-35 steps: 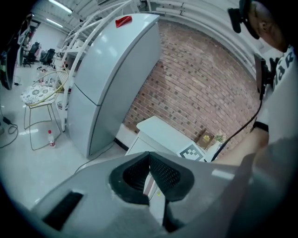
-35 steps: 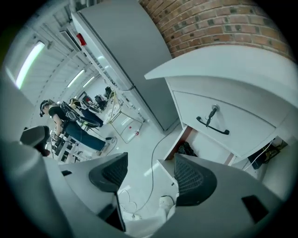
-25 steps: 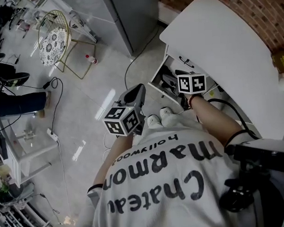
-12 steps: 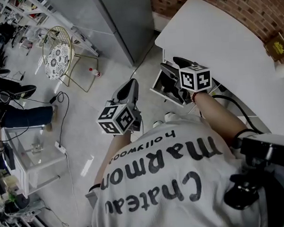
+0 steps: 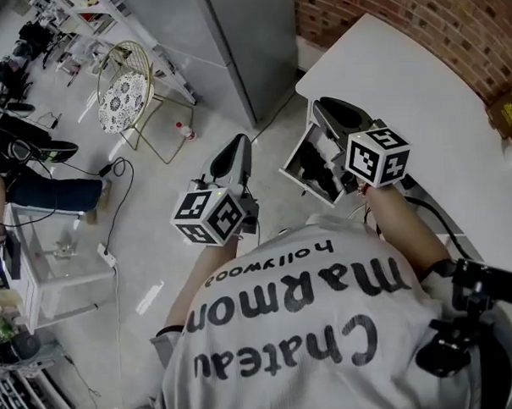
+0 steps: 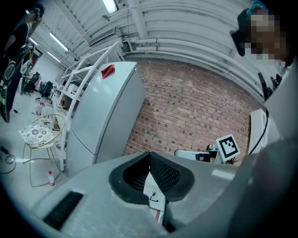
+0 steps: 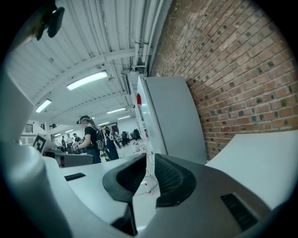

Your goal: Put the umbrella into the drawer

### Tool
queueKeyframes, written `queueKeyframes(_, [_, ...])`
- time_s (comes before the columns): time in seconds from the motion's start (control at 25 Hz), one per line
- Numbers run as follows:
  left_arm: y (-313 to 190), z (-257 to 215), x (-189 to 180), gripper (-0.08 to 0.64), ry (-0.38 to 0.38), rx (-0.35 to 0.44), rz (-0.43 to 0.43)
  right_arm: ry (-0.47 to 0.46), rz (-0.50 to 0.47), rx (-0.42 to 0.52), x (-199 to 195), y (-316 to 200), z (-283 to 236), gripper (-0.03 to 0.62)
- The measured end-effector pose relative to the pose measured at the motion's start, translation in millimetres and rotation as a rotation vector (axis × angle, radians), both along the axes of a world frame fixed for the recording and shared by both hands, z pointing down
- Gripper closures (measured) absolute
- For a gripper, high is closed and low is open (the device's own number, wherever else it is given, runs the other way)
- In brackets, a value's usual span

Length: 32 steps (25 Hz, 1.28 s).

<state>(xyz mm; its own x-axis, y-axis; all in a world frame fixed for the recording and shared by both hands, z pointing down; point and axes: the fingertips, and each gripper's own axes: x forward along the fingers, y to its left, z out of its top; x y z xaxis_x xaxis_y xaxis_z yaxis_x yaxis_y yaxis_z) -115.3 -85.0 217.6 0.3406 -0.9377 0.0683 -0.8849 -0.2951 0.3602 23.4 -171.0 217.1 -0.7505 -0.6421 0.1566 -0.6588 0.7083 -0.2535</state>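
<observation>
Under the white table [image 5: 420, 90] a drawer [image 5: 298, 162] stands pulled out. A black bundle [image 5: 315, 170] lies in it; it looks like the folded umbrella, but its shape is unclear. My right gripper [image 5: 332, 111] hangs above the drawer, pointing level. Its jaws have just been closing and stand a thin slit apart with nothing between them [image 7: 148, 162]. My left gripper [image 5: 234, 151] hovers over the floor to the left of the drawer; its pads meet at the tips [image 6: 149, 154] and hold nothing.
A grey fridge [image 5: 249, 39] stands by the brick wall [image 5: 400, 15] behind the table. On the floor to the left are a wire chair [image 5: 124, 95], a small bottle [image 5: 183, 130], cables and a glass side table [image 5: 51, 268]. A small box [image 5: 508, 112] sits on the table.
Both grippers have risen toward the head camera. The right one has come up from the drawer's front, and the drawer with the black bundle inside now shows beside it.
</observation>
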Motion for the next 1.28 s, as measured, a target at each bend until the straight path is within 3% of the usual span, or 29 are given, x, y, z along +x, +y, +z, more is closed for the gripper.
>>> queueKeyframes(0.24, [10,-25,9,0.545,0.004,0.069,-0.068,0.021,-0.049,0.104,14,4,-31,0.557])
queueKeyframes(0.48, [25,-31,48,0.545,-0.015,0.072,-0.099,0.021,-0.026,0.037,68,4,-32,0.569])
queueKeyframes(0.96, [74,-9,127,0.545,-0.013,0.035,-0.166,0.066,-0.069,0.013,152,41,-10,0.575])
queueKeyframes(1.28, [97,19,187,0.545,0.004,-0.013,-0.152,0.1,-0.048,-0.031,218,75,22,0.575])
